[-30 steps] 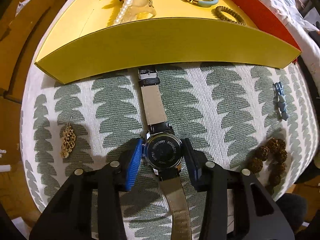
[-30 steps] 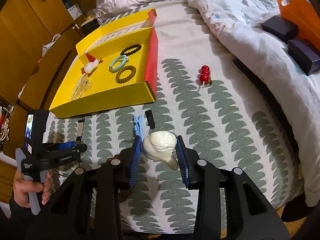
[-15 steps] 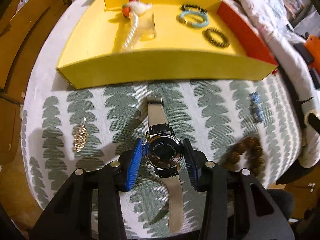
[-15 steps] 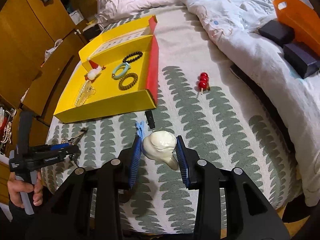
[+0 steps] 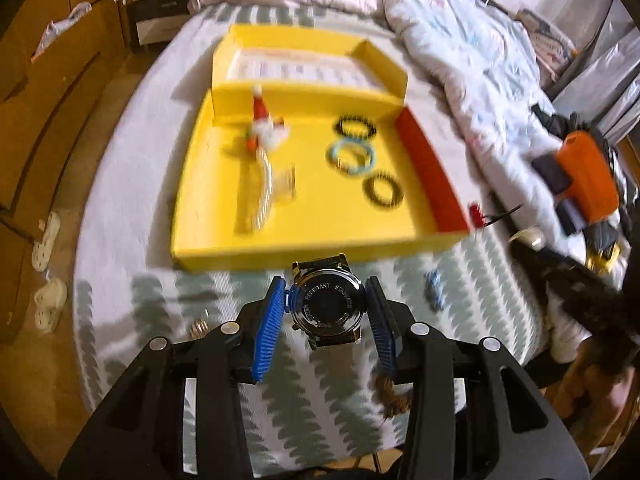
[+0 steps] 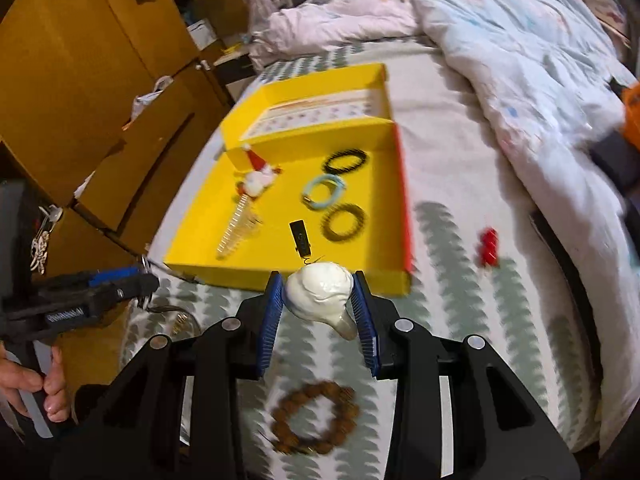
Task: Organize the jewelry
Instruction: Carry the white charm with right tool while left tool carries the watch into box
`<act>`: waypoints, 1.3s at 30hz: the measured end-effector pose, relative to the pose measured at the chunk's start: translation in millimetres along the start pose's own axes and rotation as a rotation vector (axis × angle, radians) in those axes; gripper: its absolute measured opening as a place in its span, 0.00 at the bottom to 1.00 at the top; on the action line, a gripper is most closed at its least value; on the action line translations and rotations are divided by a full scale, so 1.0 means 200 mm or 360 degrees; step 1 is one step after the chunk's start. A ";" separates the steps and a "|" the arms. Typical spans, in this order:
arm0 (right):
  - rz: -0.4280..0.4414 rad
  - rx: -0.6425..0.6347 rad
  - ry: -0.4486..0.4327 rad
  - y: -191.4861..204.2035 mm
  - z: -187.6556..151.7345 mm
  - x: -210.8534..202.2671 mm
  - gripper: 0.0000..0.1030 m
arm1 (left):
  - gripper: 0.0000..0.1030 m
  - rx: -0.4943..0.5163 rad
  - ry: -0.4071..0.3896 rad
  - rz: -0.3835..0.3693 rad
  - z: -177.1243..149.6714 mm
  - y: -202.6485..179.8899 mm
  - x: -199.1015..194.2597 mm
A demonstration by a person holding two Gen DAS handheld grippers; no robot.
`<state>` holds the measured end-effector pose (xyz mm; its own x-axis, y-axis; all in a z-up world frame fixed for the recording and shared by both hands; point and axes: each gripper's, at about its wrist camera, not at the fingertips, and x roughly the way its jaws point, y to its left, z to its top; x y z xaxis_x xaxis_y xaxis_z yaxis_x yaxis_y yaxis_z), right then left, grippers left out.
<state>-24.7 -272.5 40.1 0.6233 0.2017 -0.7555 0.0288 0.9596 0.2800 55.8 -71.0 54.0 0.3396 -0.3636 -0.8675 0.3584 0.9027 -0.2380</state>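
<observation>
Steel-backed and caseback up, the watch [image 5: 328, 310] is pinched at its round case between the blue pads of the left gripper [image 5: 326, 312], lifted off the bedspread [image 5: 224, 292] just short of the near wall of the yellow tray [image 5: 280, 254]; its straps hang out front and back. The right gripper [image 6: 318, 300] is closed on a white shell pendant [image 6: 320, 294] with a dark tag [image 6: 300, 236] dangling ahead of it, also near the tray's front edge. The likeliest failure, I judge, is the watch twisting or slipping: the pads bear on a smooth curved rim, and a swinging strap could tug it round or catch on the tray wall as it crosses. The pendant looks no safer, rounded and glossy, with its tag free to snag on that same wall. Both tools are heading for one tray from neighbouring sides, so they could crowd each other at the front edge. Inside the tray lie a Santa figure [image 6: 258, 178], a pearl strand [image 6: 236, 226], a black bead bracelet [image 6: 344, 160], a light blue bracelet [image 6: 323, 196] and a dark coiled band [image 6: 343, 222], leaving bare floor mainly toward the near wall; a drop elsewhere would land on these. On the bedspread around are a brown bead bracelet [image 6: 314, 418], red beads [image 6: 489, 246], a small blue piece [image 5: 434, 290] and a gold ornament [image 5: 199, 327] partly hidden behind the left tool.
</observation>
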 end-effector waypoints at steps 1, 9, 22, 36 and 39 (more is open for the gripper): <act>0.0028 -0.0013 0.0010 0.04 0.04 0.04 0.35 | 0.40 -0.0002 -0.0021 0.0003 0.04 0.00 -0.01; 0.0075 -0.0069 0.0131 0.15 0.22 0.33 0.35 | 0.40 -0.0014 -0.0057 -0.0005 0.31 0.02 0.07; 0.0011 -0.0073 0.0341 0.06 0.21 0.74 0.35 | 0.40 0.0020 0.0057 0.0063 0.46 0.05 0.54; -0.0088 -0.0120 0.0463 0.06 0.16 0.93 0.35 | 0.41 0.0055 0.0173 0.0161 0.52 0.11 0.80; -0.0115 -0.0136 0.0455 0.06 0.16 0.95 0.35 | 0.41 0.0048 0.0198 0.0161 0.51 0.13 0.83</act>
<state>118.9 -229.1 -81.3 0.3763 0.1676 -0.9112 -0.0080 0.9841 0.1777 210.0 -132.0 -52.1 0.2656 -0.2383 -0.9342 0.3544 0.9253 -0.1352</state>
